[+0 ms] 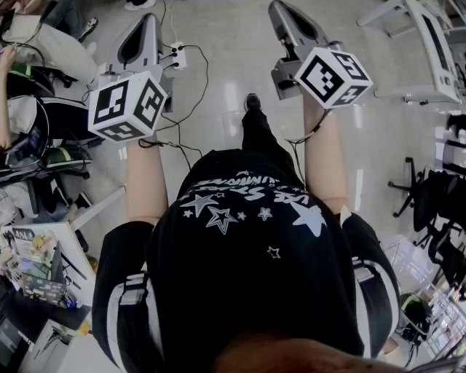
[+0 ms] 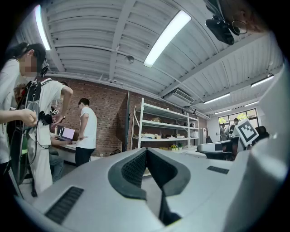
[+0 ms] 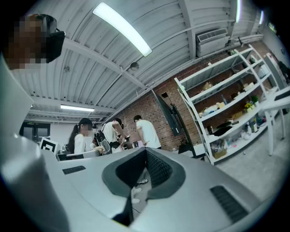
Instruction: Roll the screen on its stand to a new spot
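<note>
The screen is a dark flat panel on a stand, standing tilted before the brick wall, far from both grippers. In the left gripper view the screen shows edge-on beside the white shelf. I hold both grippers out level in front of me. My left gripper is shut with nothing between its pads. To its right, my right gripper is also shut and empty, its pads meeting at the tips. Neither touches the screen.
A power strip with trailing cables lies on the floor ahead of my foot. White shelving stands right of the screen. Several people work at a desk near the wall. Office chairs stand at the right, a cluttered desk at the left.
</note>
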Motion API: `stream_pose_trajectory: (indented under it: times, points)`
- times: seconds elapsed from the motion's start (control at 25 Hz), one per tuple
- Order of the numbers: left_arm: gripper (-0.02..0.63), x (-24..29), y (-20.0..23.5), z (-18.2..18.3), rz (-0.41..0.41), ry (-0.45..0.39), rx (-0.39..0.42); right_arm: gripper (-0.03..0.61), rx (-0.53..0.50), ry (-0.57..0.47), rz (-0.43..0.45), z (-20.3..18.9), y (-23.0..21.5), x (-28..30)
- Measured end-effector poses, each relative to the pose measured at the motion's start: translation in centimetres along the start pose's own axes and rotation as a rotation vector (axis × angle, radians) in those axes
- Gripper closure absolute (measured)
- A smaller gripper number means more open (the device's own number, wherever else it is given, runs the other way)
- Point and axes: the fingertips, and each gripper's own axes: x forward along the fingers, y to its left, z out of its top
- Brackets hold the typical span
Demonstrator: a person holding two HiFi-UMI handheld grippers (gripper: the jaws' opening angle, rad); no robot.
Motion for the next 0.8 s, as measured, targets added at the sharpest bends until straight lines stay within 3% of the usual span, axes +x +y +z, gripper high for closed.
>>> stream_pose_trajectory:
  times: [0.44,0.8]
  points:
    - [0.603,15.1,-1.5,-1.9,-0.038,0.031,0.012,0.571,0.058,0.045,0.015,1.4,-12.7,9.5]
    - [0.603,28.3,-1.4,-1.4,0.004,0.001,-0.004,0.572,-0.048,0.072,0.047,5.4,-22.5,18.7]
